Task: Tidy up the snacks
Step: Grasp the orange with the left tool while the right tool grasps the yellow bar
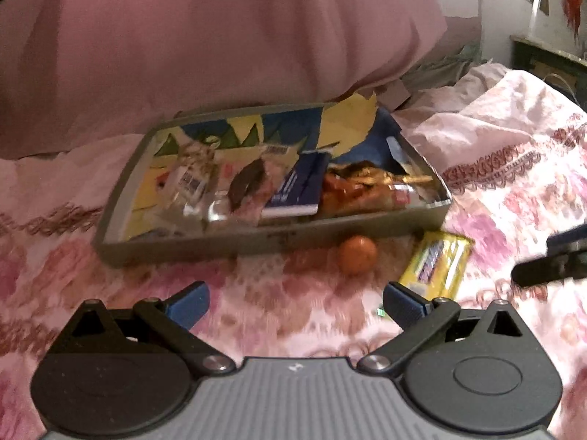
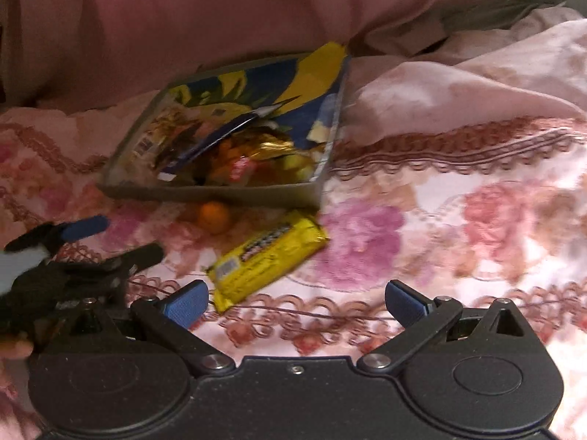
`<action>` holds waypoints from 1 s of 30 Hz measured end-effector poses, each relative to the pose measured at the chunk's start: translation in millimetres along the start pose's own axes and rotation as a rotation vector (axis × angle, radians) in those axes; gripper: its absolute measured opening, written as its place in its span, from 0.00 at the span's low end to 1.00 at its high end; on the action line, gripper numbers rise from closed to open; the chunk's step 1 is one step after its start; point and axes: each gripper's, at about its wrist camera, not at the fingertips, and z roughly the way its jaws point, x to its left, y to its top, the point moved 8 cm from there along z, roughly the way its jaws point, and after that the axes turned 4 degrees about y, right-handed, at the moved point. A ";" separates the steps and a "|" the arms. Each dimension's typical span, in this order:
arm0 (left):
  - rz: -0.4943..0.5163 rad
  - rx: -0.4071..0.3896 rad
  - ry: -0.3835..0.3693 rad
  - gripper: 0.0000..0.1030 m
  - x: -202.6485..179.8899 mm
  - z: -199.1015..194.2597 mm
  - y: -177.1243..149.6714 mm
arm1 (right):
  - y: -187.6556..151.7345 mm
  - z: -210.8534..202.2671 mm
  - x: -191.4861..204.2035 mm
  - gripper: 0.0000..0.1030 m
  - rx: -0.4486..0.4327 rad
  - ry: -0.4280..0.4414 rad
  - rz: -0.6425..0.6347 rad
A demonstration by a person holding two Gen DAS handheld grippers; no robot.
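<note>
A shallow grey box (image 1: 205, 244) (image 2: 190, 192) lies on a floral bedspread and holds several snack packets, among them a dark blue packet (image 1: 299, 187) and an orange-gold bag (image 1: 363, 187) (image 2: 256, 157). A small orange fruit (image 1: 357, 255) (image 2: 214, 215) lies just in front of the box. A yellow snack bar (image 1: 436, 266) (image 2: 268, 256) lies beside it. My left gripper (image 1: 295, 302) (image 2: 110, 238) is open and empty, short of the fruit. My right gripper (image 2: 296, 302) is open and empty, with the yellow bar just ahead of its left finger.
A large pink pillow (image 1: 205, 36) (image 2: 220, 11) rises behind the box. Rumpled pink bedding (image 1: 495, 128) (image 2: 458, 84) piles up at the right. Part of the right gripper (image 1: 554, 260) shows at the right edge of the left wrist view.
</note>
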 end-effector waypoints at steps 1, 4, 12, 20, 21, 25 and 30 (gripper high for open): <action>-0.006 -0.004 -0.016 1.00 0.3 5.5 3.4 | 0.6 5.4 3.5 0.98 -0.001 0.004 -0.009; -0.010 -0.013 -0.082 1.00 -2.8 20.6 11.9 | 1.5 20.3 9.3 0.90 0.005 0.022 -0.018; 0.013 -0.031 -0.237 0.95 -16.0 48.1 15.5 | 1.1 40.7 15.9 0.67 0.009 0.072 0.018; -0.026 -0.009 -0.337 0.72 -22.5 55.6 8.6 | 5.1 55.8 8.0 0.64 0.021 0.105 0.122; -0.021 -0.010 -0.346 0.67 -23.8 55.7 8.1 | 5.7 56.2 6.4 0.64 0.018 0.109 0.137; 0.000 0.003 -0.373 0.53 -31.8 61.2 6.6 | 7.7 57.9 2.2 0.64 0.005 0.121 0.169; -0.006 0.023 -0.332 0.36 -28.0 72.2 5.5 | 9.6 59.4 -3.6 0.52 -0.013 0.118 0.194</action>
